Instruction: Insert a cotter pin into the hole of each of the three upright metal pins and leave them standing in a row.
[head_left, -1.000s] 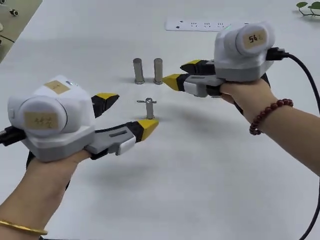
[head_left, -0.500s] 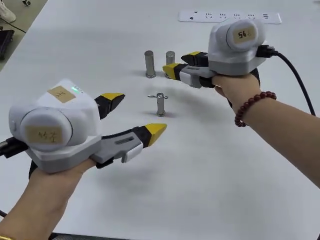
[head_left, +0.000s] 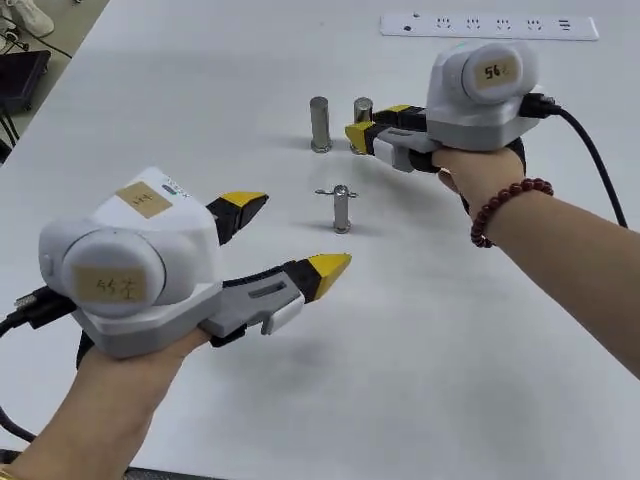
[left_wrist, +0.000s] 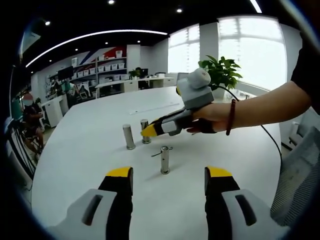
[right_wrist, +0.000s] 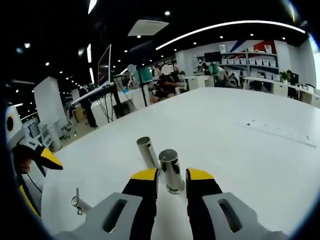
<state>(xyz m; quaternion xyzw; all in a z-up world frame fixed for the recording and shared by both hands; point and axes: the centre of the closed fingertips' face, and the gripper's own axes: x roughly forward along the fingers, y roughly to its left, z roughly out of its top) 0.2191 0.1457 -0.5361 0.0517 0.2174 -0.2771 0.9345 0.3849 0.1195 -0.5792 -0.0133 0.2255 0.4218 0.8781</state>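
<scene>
My narrow right claw (right_wrist: 172, 176) is flanking the stiff, probably slippery metal pin (right_wrist: 170, 162) low down; contact I cannot tell.

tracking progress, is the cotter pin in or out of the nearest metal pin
In: a cotter pin crosses the top of the upright nearest metal pin, sticking out sideways, in the head and left gripper views.

Bright, soft shadows, fisheye-warped edges
</scene>
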